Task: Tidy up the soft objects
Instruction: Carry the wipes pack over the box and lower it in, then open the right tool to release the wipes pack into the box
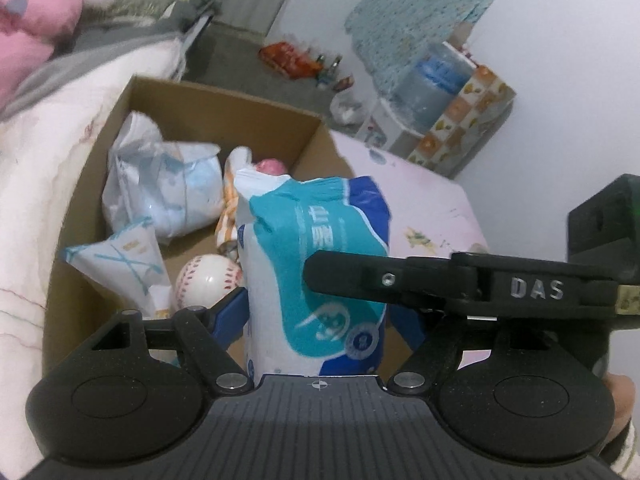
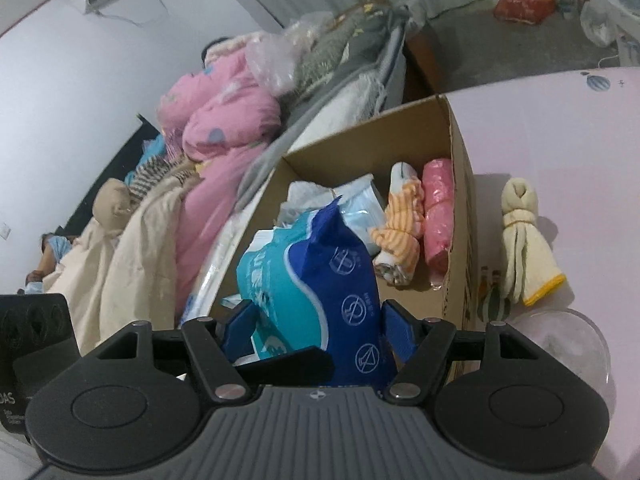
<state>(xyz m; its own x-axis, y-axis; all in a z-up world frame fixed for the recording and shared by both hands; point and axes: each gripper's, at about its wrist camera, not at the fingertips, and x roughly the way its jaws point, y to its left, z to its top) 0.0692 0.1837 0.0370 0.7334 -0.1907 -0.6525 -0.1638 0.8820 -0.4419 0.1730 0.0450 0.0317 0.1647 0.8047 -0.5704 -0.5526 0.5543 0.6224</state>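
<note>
A soft pack of tissue (image 1: 316, 256) in teal, blue and white plastic stands upright over the near edge of an open cardboard box (image 1: 224, 100). My left gripper (image 1: 320, 312) is shut on its lower part, the blue pads pressing both sides. My right gripper (image 2: 320, 330) is shut on the same pack (image 2: 320, 280), and one of its black fingers (image 1: 344, 276) crosses the pack in the left wrist view. Inside the box lie bagged masks (image 1: 168, 188), a baseball (image 1: 208, 280), an orange striped cloth (image 2: 400, 216) and a pink roll (image 2: 438, 208).
The box (image 2: 460, 184) sits on a pink table (image 2: 560, 128). A rolled cream cloth with yellow trim (image 2: 524, 240) and a clear dome (image 2: 568, 344) lie right of it. Piled bedding (image 2: 224, 128) borders the box on the left. A water jug (image 1: 432, 84) stands beyond.
</note>
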